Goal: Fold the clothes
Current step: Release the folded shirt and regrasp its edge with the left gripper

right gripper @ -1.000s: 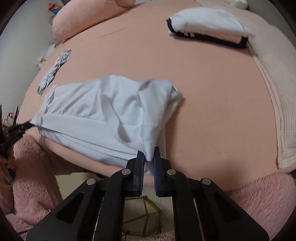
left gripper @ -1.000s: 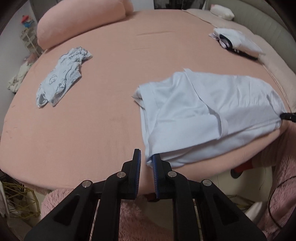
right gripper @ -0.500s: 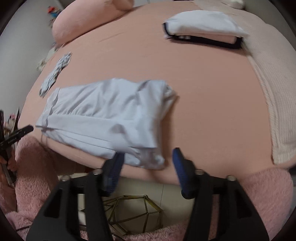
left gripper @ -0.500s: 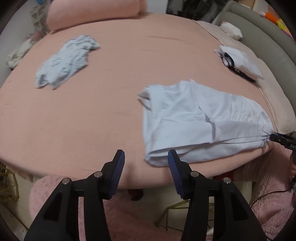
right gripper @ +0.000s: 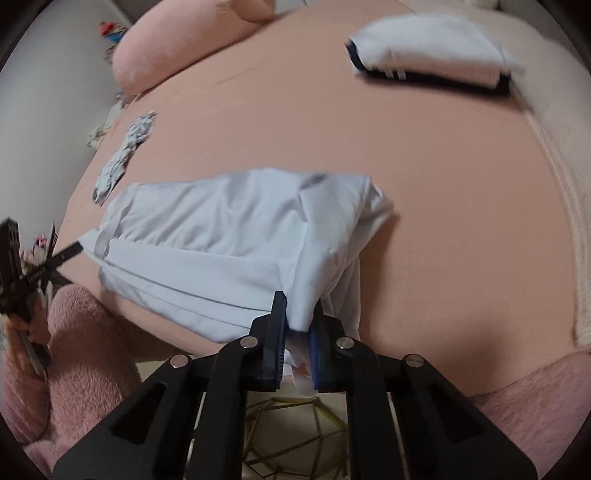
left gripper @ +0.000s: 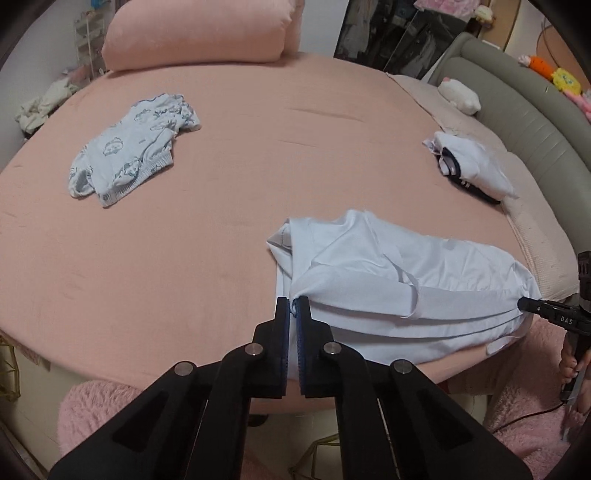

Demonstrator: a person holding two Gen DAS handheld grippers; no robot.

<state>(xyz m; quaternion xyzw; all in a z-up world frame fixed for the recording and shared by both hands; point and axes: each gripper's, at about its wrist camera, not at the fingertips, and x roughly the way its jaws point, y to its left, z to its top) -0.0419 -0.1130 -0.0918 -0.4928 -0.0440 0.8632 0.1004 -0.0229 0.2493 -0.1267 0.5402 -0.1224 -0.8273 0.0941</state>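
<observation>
A pale blue shirt (left gripper: 399, 291) lies partly folded at the near edge of the pink bed (left gripper: 229, 236). My left gripper (left gripper: 293, 314) is shut on the shirt's near left corner. My right gripper (right gripper: 297, 332) is shut on the opposite corner, with cloth bunched between its pads; the shirt (right gripper: 221, 251) spreads to the left of it. Each gripper shows in the other's view: the right one (left gripper: 532, 306) at the shirt's right end, the left one (right gripper: 74, 251) at its left end.
A patterned pale blue garment (left gripper: 129, 166) lies crumpled at the far left. A folded white and navy stack (left gripper: 469, 166) sits at the far right, also in the right wrist view (right gripper: 432, 62). A pink bolster (left gripper: 195, 33) lies at the back. Pink fluffy rug (right gripper: 85, 350) below the bed edge.
Both grippers were shut on the shirt a second ago, opened and drew back half a second ago, and have now closed on the shirt's two near corners again.
</observation>
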